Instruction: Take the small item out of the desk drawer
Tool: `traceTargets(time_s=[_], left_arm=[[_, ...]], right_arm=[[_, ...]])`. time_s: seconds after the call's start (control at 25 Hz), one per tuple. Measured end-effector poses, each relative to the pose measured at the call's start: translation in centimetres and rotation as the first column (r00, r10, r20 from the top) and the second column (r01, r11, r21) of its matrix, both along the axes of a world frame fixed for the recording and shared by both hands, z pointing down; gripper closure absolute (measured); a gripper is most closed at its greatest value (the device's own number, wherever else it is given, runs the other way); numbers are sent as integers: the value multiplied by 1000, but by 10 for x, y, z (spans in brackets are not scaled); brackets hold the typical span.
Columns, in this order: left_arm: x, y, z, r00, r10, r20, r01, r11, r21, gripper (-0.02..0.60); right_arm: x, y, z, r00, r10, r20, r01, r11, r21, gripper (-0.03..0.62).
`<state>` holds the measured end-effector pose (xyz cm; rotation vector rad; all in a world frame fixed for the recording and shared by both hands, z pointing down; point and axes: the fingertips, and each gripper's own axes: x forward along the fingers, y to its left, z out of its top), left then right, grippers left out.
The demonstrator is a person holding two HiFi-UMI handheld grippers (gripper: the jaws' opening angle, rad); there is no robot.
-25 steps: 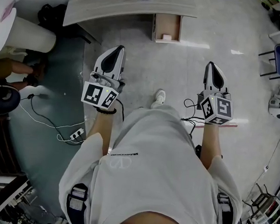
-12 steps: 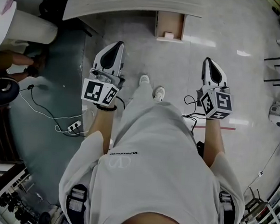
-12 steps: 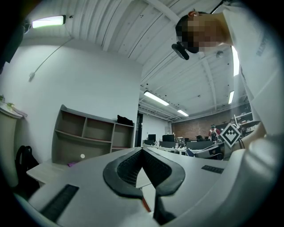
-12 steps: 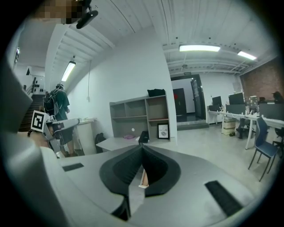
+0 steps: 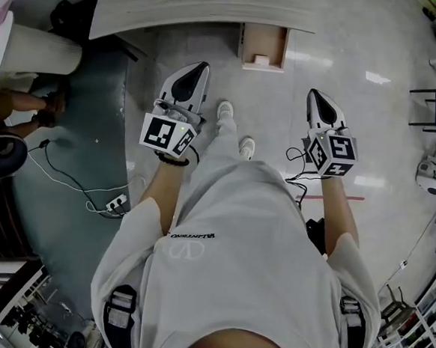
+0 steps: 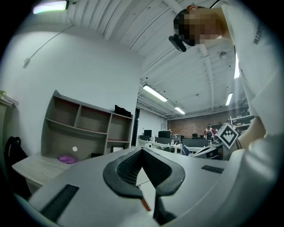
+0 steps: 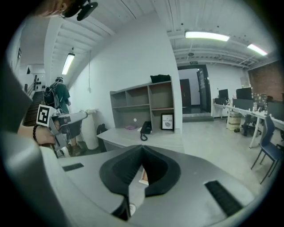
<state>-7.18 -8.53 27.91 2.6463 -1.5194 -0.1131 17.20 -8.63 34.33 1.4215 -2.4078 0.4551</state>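
Both clenched and empty — left hand-held gripper [image 5: 201, 68], right hand-held gripper [image 5: 315, 94]. The small item [image 5: 261, 60] lies in the open drawer [image 5: 265, 38] — plain only in the head view; the right gripper view shows a telephone [image 7: 145, 127].

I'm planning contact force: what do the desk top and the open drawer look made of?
Desk top: probably wood-look laminate, matt, with pale streaked grain. Drawer: likely bare wood or board, dull tan walls and floor, no shine.
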Motion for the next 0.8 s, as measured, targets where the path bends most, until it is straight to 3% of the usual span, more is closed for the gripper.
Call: traceTargets(time_s=[0.32,0.64,0.8], left_arm=[[2,-80,80,991,85,102,-72,990,-125,584],[16,-142,138,977,208,50,-192,956,-223,583],[21,-167,170,975,219,38,-201,941,-272,584]], right_arm=[[-31,-68,40,998,6,-68,-10,998,-57,592],[-60,-126,82,997,40,-70,-51,986,-158,592],[-71,-148,117,997,32,-74,-48,974,-221,592]])
